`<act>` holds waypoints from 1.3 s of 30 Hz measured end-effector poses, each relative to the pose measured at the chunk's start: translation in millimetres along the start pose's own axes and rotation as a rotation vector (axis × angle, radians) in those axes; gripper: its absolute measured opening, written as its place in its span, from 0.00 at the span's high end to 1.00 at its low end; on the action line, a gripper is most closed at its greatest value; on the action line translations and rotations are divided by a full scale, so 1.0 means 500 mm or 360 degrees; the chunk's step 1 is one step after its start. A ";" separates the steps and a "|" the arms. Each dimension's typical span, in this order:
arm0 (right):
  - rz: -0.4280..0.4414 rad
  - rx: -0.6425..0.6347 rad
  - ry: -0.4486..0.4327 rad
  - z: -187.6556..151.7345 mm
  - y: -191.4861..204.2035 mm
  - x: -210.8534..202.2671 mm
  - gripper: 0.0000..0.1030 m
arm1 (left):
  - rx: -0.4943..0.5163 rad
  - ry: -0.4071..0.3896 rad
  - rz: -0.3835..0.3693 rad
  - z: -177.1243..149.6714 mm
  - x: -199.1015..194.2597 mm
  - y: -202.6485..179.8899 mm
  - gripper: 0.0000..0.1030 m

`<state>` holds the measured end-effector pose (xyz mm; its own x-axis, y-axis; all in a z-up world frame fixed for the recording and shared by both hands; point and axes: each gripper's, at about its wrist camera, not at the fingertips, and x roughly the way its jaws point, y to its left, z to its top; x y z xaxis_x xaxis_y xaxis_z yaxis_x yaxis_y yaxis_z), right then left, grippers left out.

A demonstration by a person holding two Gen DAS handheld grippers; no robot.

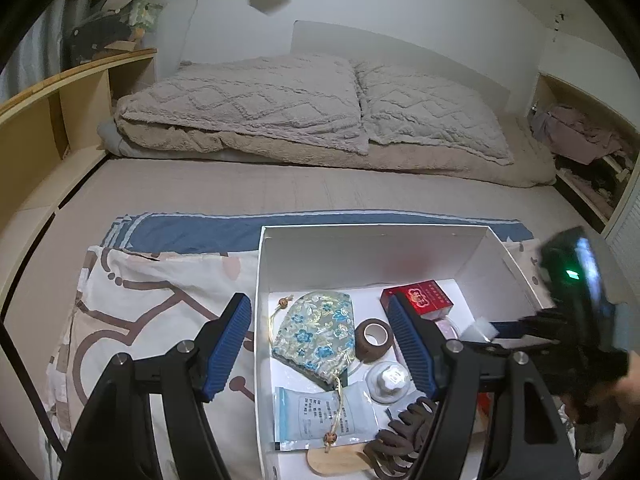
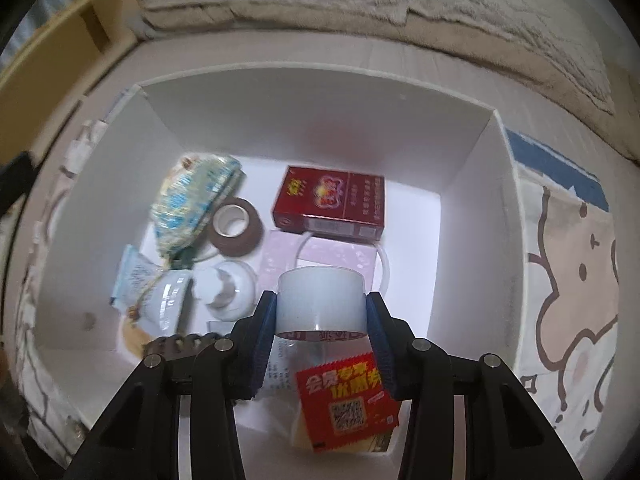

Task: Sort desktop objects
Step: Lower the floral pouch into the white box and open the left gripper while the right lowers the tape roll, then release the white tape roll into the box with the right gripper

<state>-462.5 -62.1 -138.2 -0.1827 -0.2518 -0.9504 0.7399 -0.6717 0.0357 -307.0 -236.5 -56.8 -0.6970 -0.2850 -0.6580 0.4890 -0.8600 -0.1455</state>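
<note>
A white box [image 1: 376,240] [image 2: 320,120] lies on a patterned cloth on the bed. Inside it are a floral drawstring pouch [image 1: 318,332] [image 2: 192,204], a brown tape roll [image 1: 373,338] [image 2: 236,226], a red carton [image 1: 418,300] [image 2: 330,202], a white cap-like piece [image 1: 390,382] [image 2: 224,288], a blue-white sachet [image 1: 316,412] and a dark coiled cord [image 1: 404,436]. My left gripper [image 1: 320,346] hangs open over the box with nothing between its fingers. My right gripper [image 2: 320,312] is shut on a clear tape roll [image 2: 320,300] above the box's near side; it shows at the right edge [image 1: 576,312].
The patterned cloth [image 1: 152,312] [image 2: 568,280] spreads to both sides of the box over a blue-edged sheet [image 1: 192,232]. A red coupon [image 2: 346,400] lies in the box's near corner. Pillows and a blanket [image 1: 312,112] lie at the head of the bed; wooden shelves [image 1: 60,112] stand at left.
</note>
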 end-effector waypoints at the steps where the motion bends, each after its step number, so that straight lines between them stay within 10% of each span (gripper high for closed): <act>1: -0.0009 0.0012 0.0030 0.004 -0.002 0.010 0.56 | 0.0008 -0.0006 -0.0005 -0.001 -0.003 0.000 0.31; 8: -0.0063 0.0083 0.0112 0.033 -0.018 0.057 0.56 | 0.0046 -0.0021 -0.0020 -0.005 -0.010 -0.003 0.31; 11: -0.0030 0.0176 0.0054 0.039 -0.036 0.052 0.24 | 0.0045 -0.0021 -0.0030 -0.006 -0.010 -0.004 0.31; 23: 0.0180 0.0179 -0.0386 -0.011 -0.056 -0.102 0.01 | 0.0021 -0.0056 -0.0030 -0.004 -0.031 -0.013 0.26; 28: 0.0159 0.0148 -0.0536 -0.032 -0.040 -0.148 0.00 | -0.0002 -0.0086 -0.0011 -0.001 -0.057 -0.018 0.05; 39: 0.0142 0.0088 -0.0797 -0.104 -0.026 -0.257 0.00 | -0.0005 -0.0134 0.0028 -0.003 -0.152 -0.038 0.01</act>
<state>-415.0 14.9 -32.8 -0.4185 -0.6035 -0.6787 0.7337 -0.6651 0.1391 -262.5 -197.9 -4.9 -0.7299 -0.3350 -0.5959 0.5033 -0.8532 -0.1367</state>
